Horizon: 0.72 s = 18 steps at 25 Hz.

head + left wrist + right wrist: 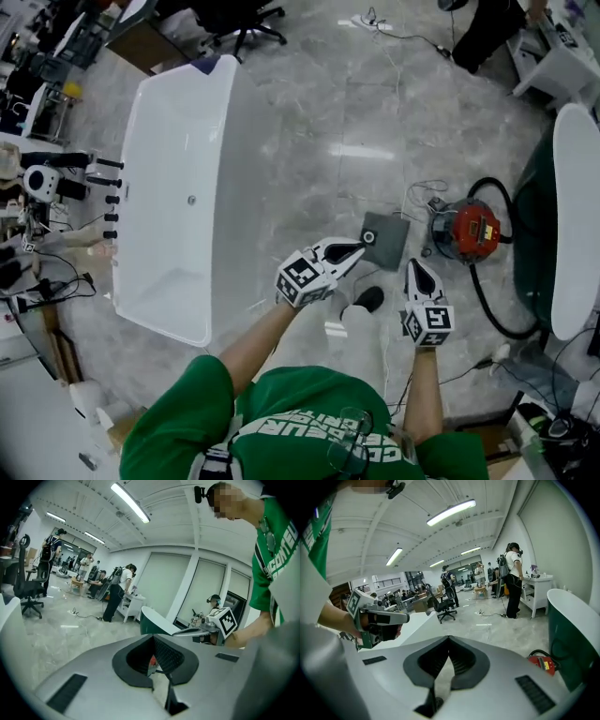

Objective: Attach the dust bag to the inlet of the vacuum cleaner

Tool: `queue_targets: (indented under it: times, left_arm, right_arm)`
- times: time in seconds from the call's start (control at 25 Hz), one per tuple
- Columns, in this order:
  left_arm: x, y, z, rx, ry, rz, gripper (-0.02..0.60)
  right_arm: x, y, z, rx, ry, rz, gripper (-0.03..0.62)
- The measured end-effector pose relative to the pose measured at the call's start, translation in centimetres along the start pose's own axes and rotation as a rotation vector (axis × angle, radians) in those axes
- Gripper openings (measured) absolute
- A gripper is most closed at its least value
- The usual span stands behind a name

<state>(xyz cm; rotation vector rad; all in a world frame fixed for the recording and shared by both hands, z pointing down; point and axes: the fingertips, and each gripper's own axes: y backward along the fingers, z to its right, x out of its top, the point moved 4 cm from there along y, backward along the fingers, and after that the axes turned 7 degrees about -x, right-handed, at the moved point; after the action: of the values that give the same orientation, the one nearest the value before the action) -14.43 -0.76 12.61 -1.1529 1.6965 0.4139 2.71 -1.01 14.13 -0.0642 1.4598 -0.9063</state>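
two grippers [359,249] [418,267], one red vacuum cleaner [473,230], one grey dust bag [386,242], two bathtubs [159,141] [574,187], one black office chair [246,17]

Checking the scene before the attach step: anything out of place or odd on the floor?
Nothing looks spilled or broken. The grey square dust bag lies flat and slightly askew on the grey marbled floor, apart from the red canister vacuum cleaner. Around the vacuum, thin loose cables straggle: a possible snag risk.

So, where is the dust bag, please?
In the head view, right of centre, the dust bag lies on the floor between the left gripper and the red vacuum cleaner.
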Motion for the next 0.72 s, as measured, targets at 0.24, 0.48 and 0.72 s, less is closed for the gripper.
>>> queue_targets:
  times: [0.24, 0.48, 0.72]
  left_arm:
    - [-5.0, -0.4, -4.9, -0.041, -0.017, -0.043, 0.003]
    - [-12.3, -2.4, -9.6, -0.09, -0.03, -0.068, 0.003]
    - [-20.8, -5.0, -14.9, -0.135, -0.033, -0.091, 0.003]
  right_arm:
    - [-6.0, -5.4, 0.6, -0.044, -0.053, 0.012, 0.008]
    - [-14.9, -10.3, 3.1, -0.112, -0.07, 0.011, 0.008]
    - [-23.8, -15.1, 5.7, -0.127, -0.079, 0.016, 0.008]
